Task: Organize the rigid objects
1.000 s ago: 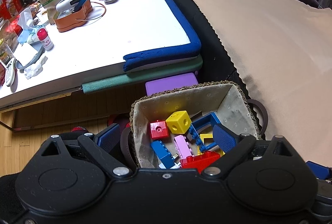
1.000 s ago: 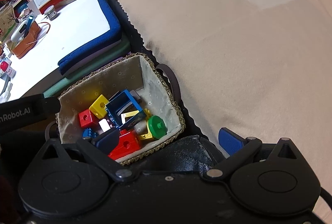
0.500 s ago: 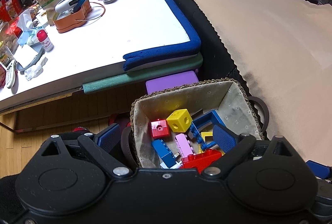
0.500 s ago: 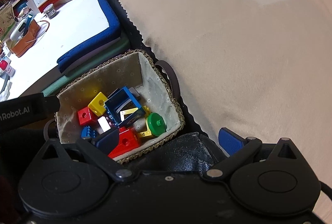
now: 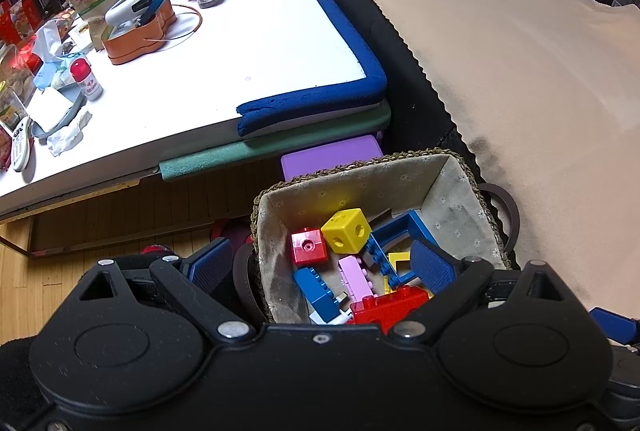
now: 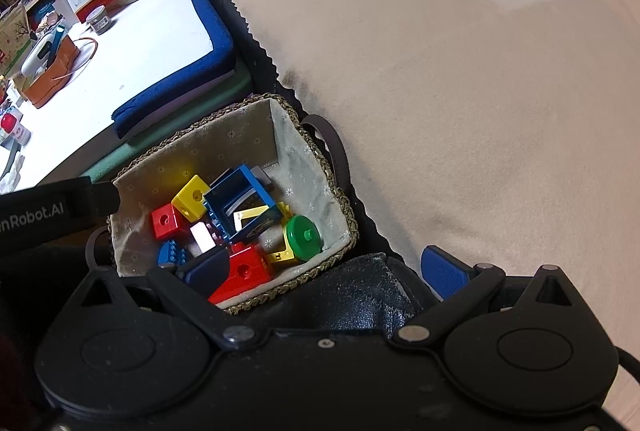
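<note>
both grippers, left (image 5: pixel 322 265) and right (image 6: pixel 326 267), have wide fingers holding nothing, over the basket (image 5: pixel 362 177) of blocks (image 5: pixel 346 230) between desk (image 5: pixel 256 43) and bed (image 6: pixel 460 71).

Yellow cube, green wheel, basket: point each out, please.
Yellow cube (image 5: pixel 345 230), left wrist view, front face.
Green wheel (image 6: pixel 303 234), right wrist view, flat disc face.
Basket (image 6: pixel 334 199), right wrist view, braided right rim.
</note>
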A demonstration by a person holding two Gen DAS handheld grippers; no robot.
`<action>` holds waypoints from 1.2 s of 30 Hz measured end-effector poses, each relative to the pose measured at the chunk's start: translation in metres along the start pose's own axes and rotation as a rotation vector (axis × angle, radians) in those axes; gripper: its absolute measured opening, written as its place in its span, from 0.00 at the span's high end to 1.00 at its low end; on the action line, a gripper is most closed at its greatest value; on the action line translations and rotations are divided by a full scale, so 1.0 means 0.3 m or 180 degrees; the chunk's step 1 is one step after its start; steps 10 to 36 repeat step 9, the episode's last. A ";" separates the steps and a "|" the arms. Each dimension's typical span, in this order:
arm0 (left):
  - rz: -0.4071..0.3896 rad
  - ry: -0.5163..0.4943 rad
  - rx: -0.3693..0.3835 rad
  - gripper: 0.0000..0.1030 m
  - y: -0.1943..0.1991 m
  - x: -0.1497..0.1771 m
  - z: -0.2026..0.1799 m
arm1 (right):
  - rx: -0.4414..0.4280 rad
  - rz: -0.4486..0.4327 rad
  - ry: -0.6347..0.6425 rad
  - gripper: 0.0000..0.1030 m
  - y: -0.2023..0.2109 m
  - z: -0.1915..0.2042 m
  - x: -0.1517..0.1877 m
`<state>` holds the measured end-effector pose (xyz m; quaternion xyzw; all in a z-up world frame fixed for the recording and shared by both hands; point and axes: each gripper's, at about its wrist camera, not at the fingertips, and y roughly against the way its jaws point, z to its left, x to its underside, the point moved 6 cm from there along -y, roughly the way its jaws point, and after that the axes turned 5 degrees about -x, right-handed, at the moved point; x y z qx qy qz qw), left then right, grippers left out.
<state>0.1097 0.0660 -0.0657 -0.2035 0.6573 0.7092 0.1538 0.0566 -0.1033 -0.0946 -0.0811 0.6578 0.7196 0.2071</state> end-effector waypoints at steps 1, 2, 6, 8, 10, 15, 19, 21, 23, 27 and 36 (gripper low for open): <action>0.0000 -0.0003 0.0000 0.10 0.000 0.000 0.000 | 0.0000 -0.0001 0.0004 0.00 0.000 0.001 0.001; 0.0000 -0.0005 0.0001 0.10 0.000 0.001 0.000 | -0.0002 0.0000 0.0007 0.00 0.001 0.003 0.001; 0.0009 0.0007 0.0001 0.10 -0.002 0.001 -0.001 | -0.0016 0.0011 0.0019 0.00 -0.002 0.005 0.004; 0.0007 0.0000 0.0001 0.10 -0.002 0.002 -0.002 | -0.0011 0.0013 0.0022 0.00 -0.003 0.004 0.004; 0.0004 -0.0005 -0.0003 0.10 -0.001 0.002 -0.002 | -0.0013 0.0013 0.0021 0.00 -0.003 0.003 0.005; 0.0004 -0.0005 -0.0003 0.10 -0.001 0.002 -0.002 | -0.0013 0.0013 0.0021 0.00 -0.003 0.003 0.005; 0.0004 -0.0005 -0.0003 0.10 -0.001 0.002 -0.002 | -0.0013 0.0013 0.0021 0.00 -0.003 0.003 0.005; 0.0004 -0.0005 -0.0003 0.10 -0.001 0.002 -0.002 | -0.0013 0.0013 0.0021 0.00 -0.003 0.003 0.005; 0.0004 -0.0005 -0.0003 0.10 -0.001 0.002 -0.002 | -0.0013 0.0013 0.0021 0.00 -0.003 0.003 0.005; 0.0004 -0.0005 -0.0003 0.10 -0.001 0.002 -0.002 | -0.0013 0.0013 0.0021 0.00 -0.003 0.003 0.005; 0.0004 -0.0005 -0.0003 0.10 -0.001 0.002 -0.002 | -0.0013 0.0013 0.0021 0.00 -0.003 0.003 0.005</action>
